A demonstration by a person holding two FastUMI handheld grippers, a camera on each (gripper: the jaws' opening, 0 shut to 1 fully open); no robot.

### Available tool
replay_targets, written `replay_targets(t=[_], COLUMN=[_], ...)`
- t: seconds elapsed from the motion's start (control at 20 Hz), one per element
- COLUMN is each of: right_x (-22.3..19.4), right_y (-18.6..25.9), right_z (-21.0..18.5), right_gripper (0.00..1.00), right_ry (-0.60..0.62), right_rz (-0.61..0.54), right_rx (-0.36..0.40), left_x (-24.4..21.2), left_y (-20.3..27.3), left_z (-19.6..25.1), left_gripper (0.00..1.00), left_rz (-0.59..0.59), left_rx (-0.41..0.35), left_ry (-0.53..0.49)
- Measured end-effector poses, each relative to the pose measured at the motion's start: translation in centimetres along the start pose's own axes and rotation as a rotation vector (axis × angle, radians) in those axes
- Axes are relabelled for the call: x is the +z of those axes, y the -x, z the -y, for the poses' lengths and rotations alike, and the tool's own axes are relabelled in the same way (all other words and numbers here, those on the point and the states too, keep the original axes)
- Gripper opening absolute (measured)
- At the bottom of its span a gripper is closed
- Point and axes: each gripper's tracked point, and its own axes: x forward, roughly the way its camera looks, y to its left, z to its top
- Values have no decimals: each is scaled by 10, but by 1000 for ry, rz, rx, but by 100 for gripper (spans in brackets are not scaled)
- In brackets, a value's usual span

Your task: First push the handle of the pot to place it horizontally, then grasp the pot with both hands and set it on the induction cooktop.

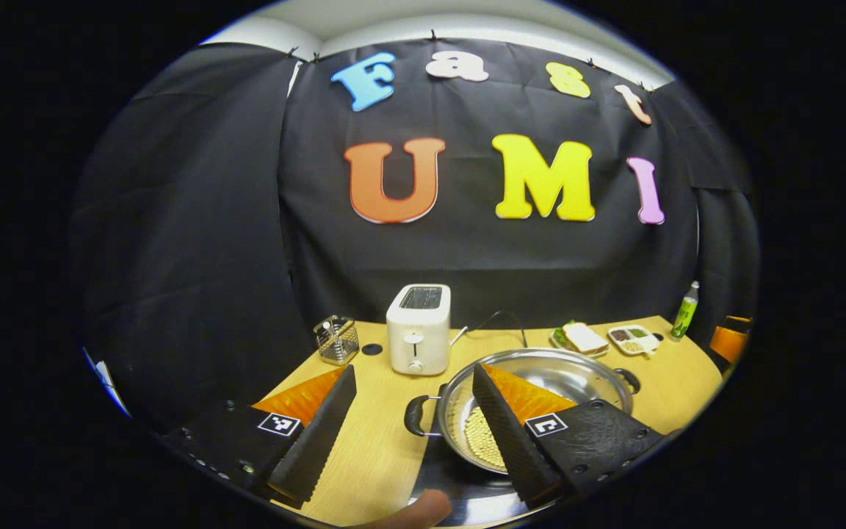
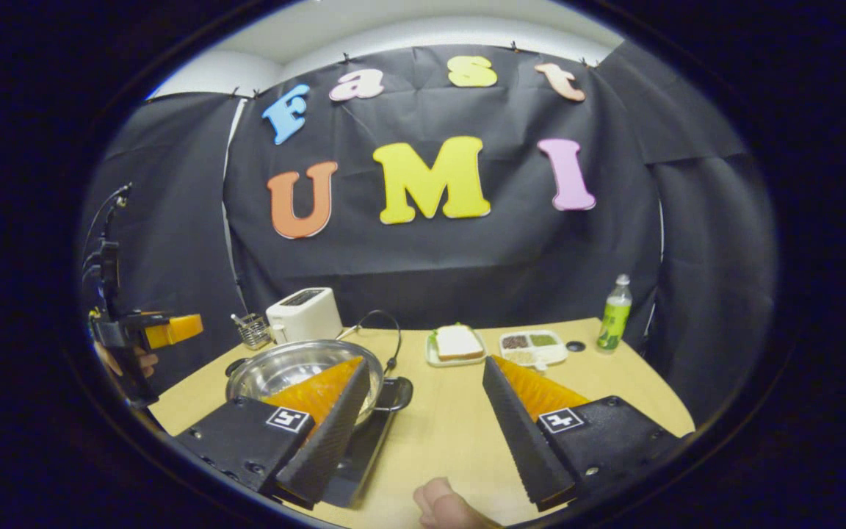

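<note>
The pot [image 1: 533, 382] already sits on the induction cooktop [image 2: 364, 448], handles pointing left and right. My left gripper [image 1: 412, 411] and right gripper [image 2: 423, 411] hang open, holding nothing; little remains.

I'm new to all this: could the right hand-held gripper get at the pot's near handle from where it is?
Probably yes: the right hand-held gripper is open, and the pot's handle sits just ahead of its fingers with nothing between.

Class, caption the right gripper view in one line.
Open right gripper hovers beside the steel pot sitting on the induction cooktop.
</note>
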Motion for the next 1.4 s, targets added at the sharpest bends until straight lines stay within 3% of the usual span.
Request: replay_targets(t=[0.3,0.65,0.8,1.05,1.4], right_x=[23,28,31,51,55], right_y=[104,187,217,262,281], right_z=[53,123,138,146,117], right_gripper=[98,96,96,95,95], right_ry=[-8,-114,-56,50,-26], right_rz=[93,192,231,319,302], right_rx=[-57,-134,-125,-205,-120], left_x=[53,26,13,8,25], left_y=[100,164,190,223,258], left_z=[63,108,127,128,115], left_gripper=[95,94,95,95,95], left_rz=[140,137,158,183,256], left_rx=[-50,-30,-50,-49,-96], left_ry=[8,-11,0,-1,41])
